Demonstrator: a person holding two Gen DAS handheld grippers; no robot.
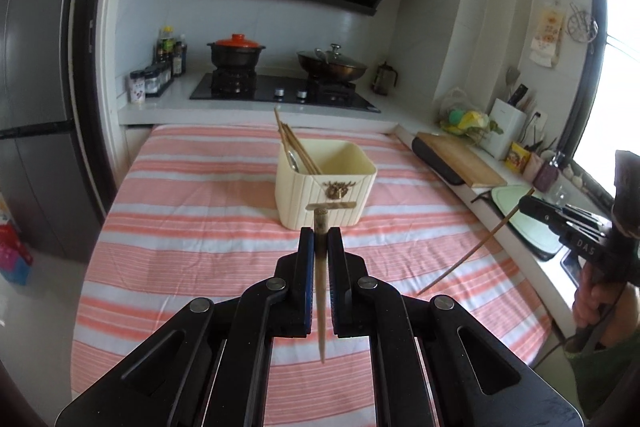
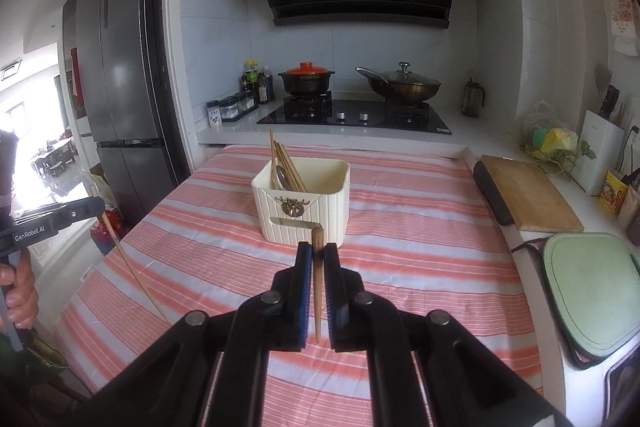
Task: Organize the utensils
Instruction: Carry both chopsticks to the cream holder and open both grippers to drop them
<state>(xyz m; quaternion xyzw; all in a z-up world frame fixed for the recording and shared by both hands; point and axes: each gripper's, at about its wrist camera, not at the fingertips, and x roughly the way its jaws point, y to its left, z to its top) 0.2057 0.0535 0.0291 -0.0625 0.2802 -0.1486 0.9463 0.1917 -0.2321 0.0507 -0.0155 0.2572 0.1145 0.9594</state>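
Chopsticks: one in each hand-held gripper, more already standing in the cream holder (image 1: 326,183) on the striped table (image 1: 192,227).
Left hand-held gripper (image 1: 321,239): closed on a pale chopstick (image 1: 321,267), thick end up between the pads, thin end hanging down toward the cloth.
Right hand-held gripper (image 2: 318,255): closed on a brown chopstick (image 2: 318,283), held the same way, thick end up.
Holder position: straight ahead of both grippers, a little beyond the fingertips and lower; its open mouth faces up.
Long axis: both held chopsticks run close to vertical, tips down, which looks suited to a drop into the mouth of the holder.
Nearer hand: cannot tell; each views the holder at much the same range.
Contents of holder: several chopsticks (image 2: 286,167) leaning to the back left corner, with a spoon (image 2: 280,177) beside them; the right part looks free.
Likely next step: carry a chopstick over the rim and lower it in.
Hidden: holder floor and the lower ends of the stored chopsticks; exact grip points lie behind the pads.
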